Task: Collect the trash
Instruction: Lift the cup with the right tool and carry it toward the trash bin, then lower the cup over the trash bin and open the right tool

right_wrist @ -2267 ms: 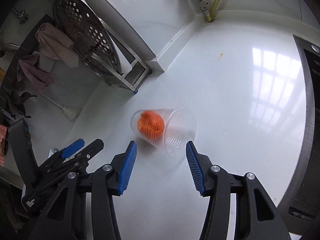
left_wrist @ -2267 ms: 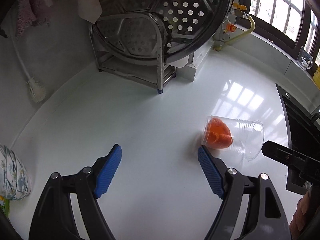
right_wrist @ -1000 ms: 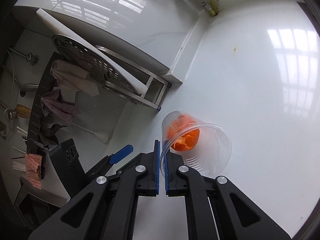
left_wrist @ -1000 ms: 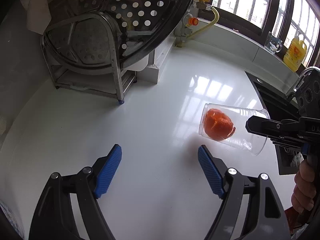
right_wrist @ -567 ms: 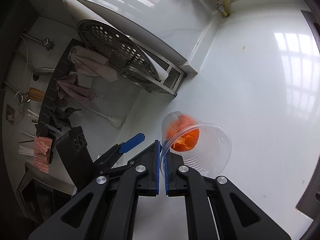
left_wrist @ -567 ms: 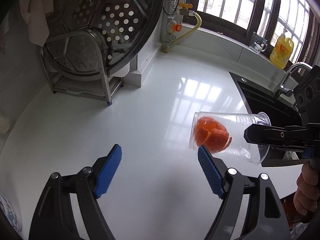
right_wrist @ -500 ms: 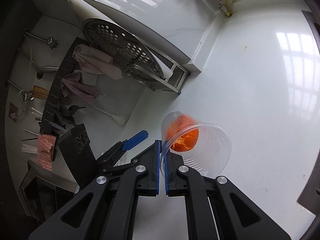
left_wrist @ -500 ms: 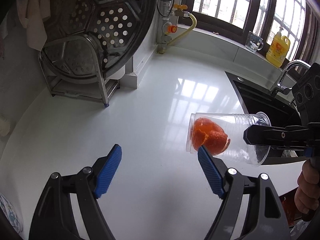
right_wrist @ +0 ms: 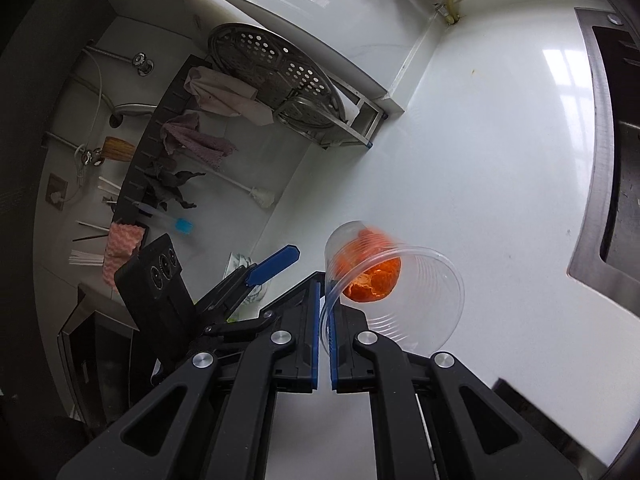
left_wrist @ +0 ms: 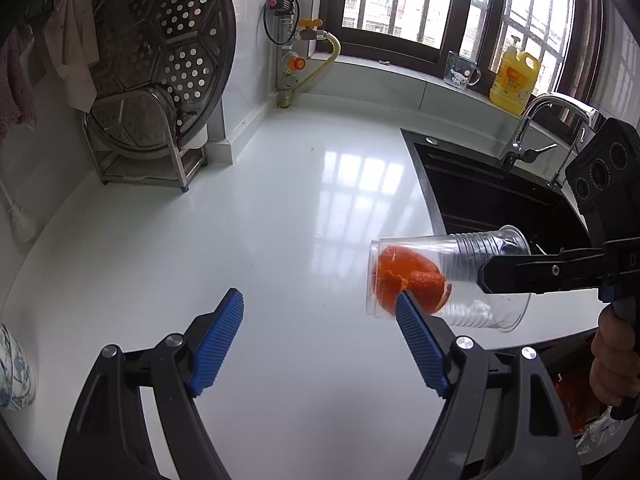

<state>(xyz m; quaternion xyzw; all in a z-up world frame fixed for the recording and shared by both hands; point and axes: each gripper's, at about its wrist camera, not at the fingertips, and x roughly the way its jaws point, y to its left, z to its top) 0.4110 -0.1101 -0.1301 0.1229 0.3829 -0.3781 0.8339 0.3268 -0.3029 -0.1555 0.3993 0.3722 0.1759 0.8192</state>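
My right gripper [right_wrist: 325,300] is shut on the rim of a clear plastic cup [right_wrist: 416,292], which holds orange peel [right_wrist: 374,276]. It holds the cup on its side above the white counter [right_wrist: 480,184]. In the left wrist view the cup [left_wrist: 472,276] and peel [left_wrist: 404,280] hang just past my left gripper's right finger, with the right gripper [left_wrist: 486,276] coming in from the right. My left gripper [left_wrist: 320,316] is open and empty over the counter [left_wrist: 260,240].
A dark sink [left_wrist: 480,196] with a tap [left_wrist: 536,120] lies right. A metal rack with a perforated steamer plate [left_wrist: 160,64] stands back left. A yellow bottle [left_wrist: 514,80] and glass mug [left_wrist: 462,72] sit on the sill. Something orange-red [left_wrist: 572,400] shows below the counter's front edge.
My right gripper closed on the cup's rim and lifted it off the counter, carrying it back toward the front edge. My left gripper drew back and stayed open.
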